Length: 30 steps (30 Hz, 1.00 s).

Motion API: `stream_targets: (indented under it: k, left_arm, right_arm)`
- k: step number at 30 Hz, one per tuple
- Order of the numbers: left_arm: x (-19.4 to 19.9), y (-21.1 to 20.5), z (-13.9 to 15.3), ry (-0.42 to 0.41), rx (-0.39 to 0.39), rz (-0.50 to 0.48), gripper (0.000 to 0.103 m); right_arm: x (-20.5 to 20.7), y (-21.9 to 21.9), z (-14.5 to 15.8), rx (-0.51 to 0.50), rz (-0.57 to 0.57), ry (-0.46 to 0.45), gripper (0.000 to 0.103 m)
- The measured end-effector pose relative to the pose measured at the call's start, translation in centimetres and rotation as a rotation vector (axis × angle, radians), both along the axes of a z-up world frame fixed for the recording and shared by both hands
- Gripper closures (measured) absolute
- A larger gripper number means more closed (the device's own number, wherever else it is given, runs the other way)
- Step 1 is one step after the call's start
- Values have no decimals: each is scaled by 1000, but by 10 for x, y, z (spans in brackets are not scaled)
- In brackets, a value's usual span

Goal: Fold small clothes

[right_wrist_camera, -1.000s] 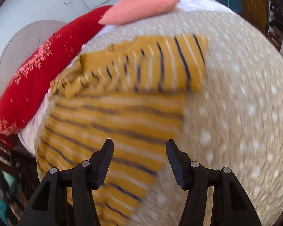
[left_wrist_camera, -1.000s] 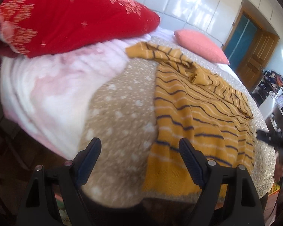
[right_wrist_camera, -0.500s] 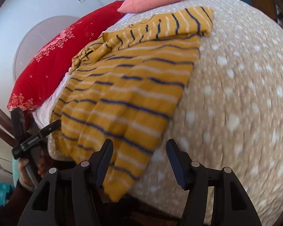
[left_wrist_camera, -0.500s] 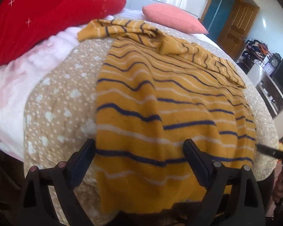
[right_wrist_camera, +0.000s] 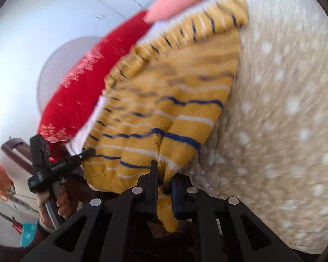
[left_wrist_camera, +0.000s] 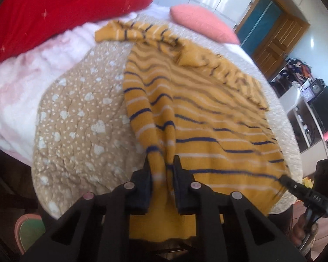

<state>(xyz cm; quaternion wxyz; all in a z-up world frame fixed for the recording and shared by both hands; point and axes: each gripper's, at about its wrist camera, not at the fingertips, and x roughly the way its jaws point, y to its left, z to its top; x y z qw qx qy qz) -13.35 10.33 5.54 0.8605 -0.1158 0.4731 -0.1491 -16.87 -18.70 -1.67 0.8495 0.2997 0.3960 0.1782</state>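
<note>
Grip, as you stand at the foot of the bed: your left claw (left_wrist_camera: 161, 170) is clamped on a bunched ridge of the sweater (left_wrist_camera: 207, 113) at its near hem, and your right claw (right_wrist_camera: 164, 175) is clamped on the hem's other corner.
Why held so: pinching both bottom corners lets you lift the hem as one straight edge, which reads as the start of a fold toward the collar.
Sweater: mustard knit with navy and white stripes, lying flat on the bedspread (left_wrist_camera: 76, 120), its hem at the near edge of the bed and partly hanging over it.
Sleeves: both are drawn across the far end near the collar, so the body is a plain panel to fold.
Cloth tension: the fabric rises in a narrow pleat into each claw; between them it lies slack.
Bed: you work on a tan quilted cover printed with white hearts and dots, soft and likely to drag on the knit.
Bedding: a red blanket (left_wrist_camera: 54, 11) sits on a pale pink fleece (left_wrist_camera: 21, 83) at one side, a pink pillow (left_wrist_camera: 203, 24) at the head.
Room: white tiled wall, a wooden door (left_wrist_camera: 275, 41), cluttered shelves beyond.
</note>
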Motion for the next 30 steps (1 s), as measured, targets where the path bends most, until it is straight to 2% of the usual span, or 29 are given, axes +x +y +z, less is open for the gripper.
stream_targets:
  k: [3,6,7,8,9,11,12,14,18,21,23,27,30]
  left_arm:
    - [-21,2,6,-7,-2,23,93]
    - [-33,10,4,-18,83,60,89]
    - [-35,13,5,-25,107,73,80]
    - [-35,16,6,-30,116,83,67]
    - [-37,26,10,-45,120,108,60]
    - [-37,38,18,-78,115,153,37]
    - [-38,45,24,-102,112,181,34]
    - [-31,55,32,-147,104,235,27]
    - [-7,61,35,-163,78,274,22]
    - [20,55,40,-166,66,251,22]
    - [41,51,46,-189,67,248,17]
    - [90,46,54,-227,33,236,14]
    - [137,46,49,-186,-12,249,14]
  right_arm:
    - [-22,-14,14,-55,-24,-30,93]
    - [-33,-27,-1,-147,-68,37,92]
    - [-36,-32,-3,-170,-98,46,91]
    - [-38,-38,-4,-179,-118,49,90]
    - [-38,-44,-3,-175,-138,48,90]
    - [-36,-55,8,-174,-181,17,89]
    - [-31,-56,15,-188,-192,-8,85]
    - [-18,-53,27,-227,-190,-50,64]
    - [35,-20,51,-307,-135,-109,62]
    - [79,2,61,-387,-100,-143,62]
    - [121,14,62,-411,-87,-142,62]
    - [200,29,35,-373,-53,-77,61]
    - [240,38,-5,-386,-41,9,61]
